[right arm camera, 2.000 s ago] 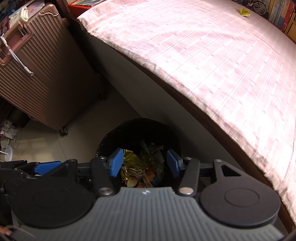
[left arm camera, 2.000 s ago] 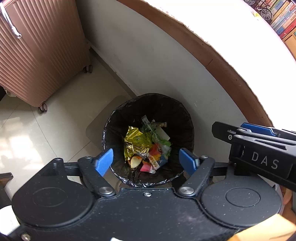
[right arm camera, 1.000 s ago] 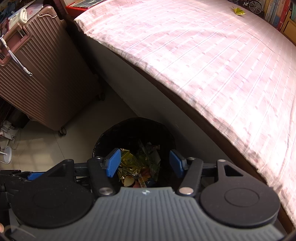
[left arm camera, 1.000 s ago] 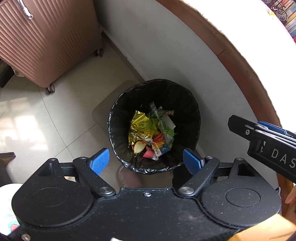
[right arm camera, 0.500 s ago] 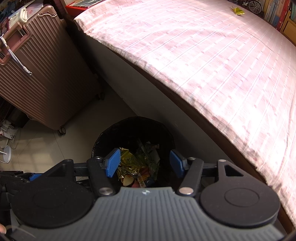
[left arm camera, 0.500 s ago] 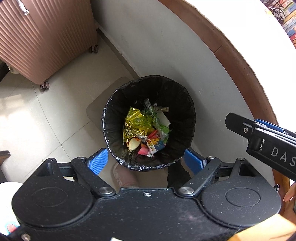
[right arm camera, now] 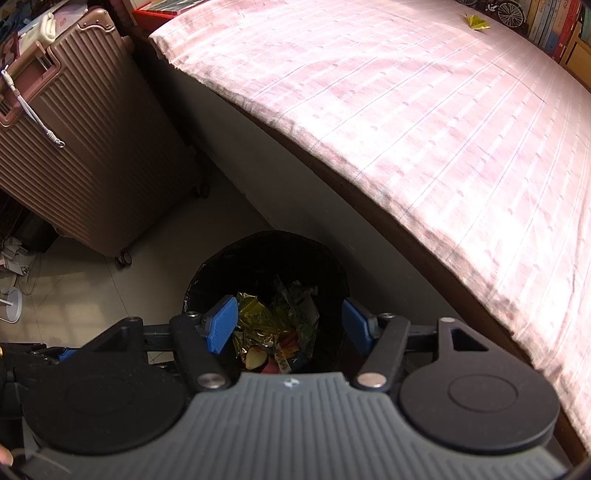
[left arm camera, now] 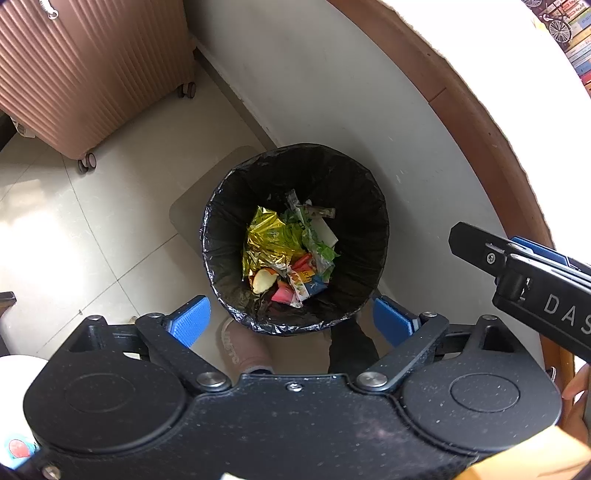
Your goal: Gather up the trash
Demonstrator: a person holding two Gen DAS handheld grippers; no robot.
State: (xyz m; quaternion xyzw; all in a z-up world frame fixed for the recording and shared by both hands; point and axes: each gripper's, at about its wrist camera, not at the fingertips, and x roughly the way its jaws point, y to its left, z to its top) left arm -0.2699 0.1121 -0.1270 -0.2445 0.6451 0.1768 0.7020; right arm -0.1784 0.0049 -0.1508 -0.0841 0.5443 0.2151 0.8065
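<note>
A black-lined trash bin point(left arm camera: 221, 236) stands on the floor against the bed's side. It holds a gold foil wrapper point(left arm camera: 266, 240), green and red wrappers and an apple piece point(left arm camera: 264, 280). My left gripper point(left arm camera: 291, 320) points straight down over the bin's near rim; its jaws are opening, with nothing between them. My right gripper point(right arm camera: 289, 325) hangs above the same bin point(right arm camera: 266, 243), tilted steeply down. Its jaws are opening slightly and hold nothing. Its side shows at the right of the left wrist view. A yellow wrapper point(right arm camera: 476, 20) lies far off on the bed.
A pink ribbed suitcase point(right arm camera: 74, 147) stands left of the bin on the tiled floor. The bed point(right arm camera: 424, 110) with a pink checked sheet fills the right. A person's shoe point(left arm camera: 240, 350) is beside the bin's near edge. Books point(right arm camera: 554, 22) line the far side.
The left gripper's jaws have spread wider. Two seconds ago the left camera sat closer to the bin, and it has since drawn back up. The right wrist view is almost the same.
</note>
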